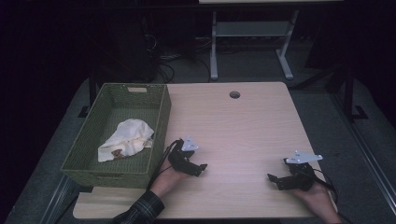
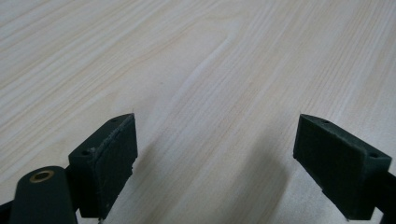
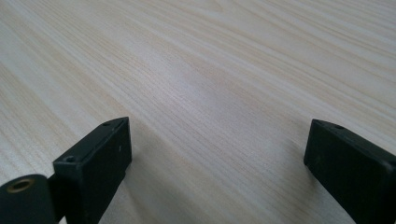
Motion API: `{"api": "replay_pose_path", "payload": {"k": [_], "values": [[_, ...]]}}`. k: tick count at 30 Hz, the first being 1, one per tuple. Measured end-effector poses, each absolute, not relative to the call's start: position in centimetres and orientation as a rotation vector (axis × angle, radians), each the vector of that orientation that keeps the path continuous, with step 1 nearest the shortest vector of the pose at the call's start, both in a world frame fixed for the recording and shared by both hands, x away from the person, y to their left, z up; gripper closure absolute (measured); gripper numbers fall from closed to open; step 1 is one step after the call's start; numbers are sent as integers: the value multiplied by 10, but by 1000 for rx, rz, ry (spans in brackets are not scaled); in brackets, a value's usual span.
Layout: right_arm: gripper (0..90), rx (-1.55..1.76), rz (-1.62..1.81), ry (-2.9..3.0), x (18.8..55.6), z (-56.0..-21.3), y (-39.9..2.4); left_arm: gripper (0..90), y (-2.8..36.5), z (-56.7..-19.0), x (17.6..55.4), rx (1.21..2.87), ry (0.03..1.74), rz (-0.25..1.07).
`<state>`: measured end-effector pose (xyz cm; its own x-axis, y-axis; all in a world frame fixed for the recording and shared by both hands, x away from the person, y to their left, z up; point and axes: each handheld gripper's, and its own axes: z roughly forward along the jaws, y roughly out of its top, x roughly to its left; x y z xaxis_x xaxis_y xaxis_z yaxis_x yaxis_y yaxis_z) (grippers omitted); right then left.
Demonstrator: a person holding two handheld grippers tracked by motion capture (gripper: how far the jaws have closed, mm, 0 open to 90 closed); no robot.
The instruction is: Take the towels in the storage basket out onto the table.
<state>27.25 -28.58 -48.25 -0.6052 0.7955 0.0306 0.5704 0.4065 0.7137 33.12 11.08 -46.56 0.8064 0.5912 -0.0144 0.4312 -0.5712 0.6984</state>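
Left tool [image 1: 198, 169]: black, two-jaw, hand-held, topped with a grey three-cornered plate, positioned low over the pale wood-grain laminate table [image 1: 243, 121] near its front edge, just right of the basket. Jaws spread wide, nothing between them; in the left gripper view [image 2: 217, 154], bare table surface between the two black pads. Jaws pointing toward the table's middle and right. Right tool [image 1: 275, 179]: same build, grey plate on top, cable trailing behind, held near the front right corner of the table, well apart from the left tool. Jaws likewise spread wide and empty, pointing left toward the other tool; in the right gripper view [image 3: 217, 163], plain wood grain between the pads. Green woven rectangular basket [image 1: 159, 121]: seated at the left edge of the table, its long side running front to back, a handle slot cut in the far wall. Crumpled white cloth [image 1: 128, 137]: lying inside the basket on its floor, toward the near right portion, with a small brownish patch at its lower end. Not touched by either tool; nearest to the left tool, separated from it by the basket's right wall. Round cable hole [image 1: 235, 94]: set near the far edge of the table. Plaid sleeve [image 1: 142, 210]: visible at the bottom edge behind the left tool.
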Motion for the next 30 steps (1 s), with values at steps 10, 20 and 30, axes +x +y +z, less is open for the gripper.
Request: {"api": "replay_pose_path", "payload": {"k": [10, 20, 30], "values": [[66, 1184, 1009, 2355, 273, -483, -286, 129, 112, -458, 331, 2255, 751, 264], [64, 1184, 1009, 2360, 273, -483, -286, 130, 112, -451, 330, 2252, 745, 249], [63, 1185, 1010, 2359, 273, -482, -285, 130, 114, -442, 330, 2229, 744, 210]]}}
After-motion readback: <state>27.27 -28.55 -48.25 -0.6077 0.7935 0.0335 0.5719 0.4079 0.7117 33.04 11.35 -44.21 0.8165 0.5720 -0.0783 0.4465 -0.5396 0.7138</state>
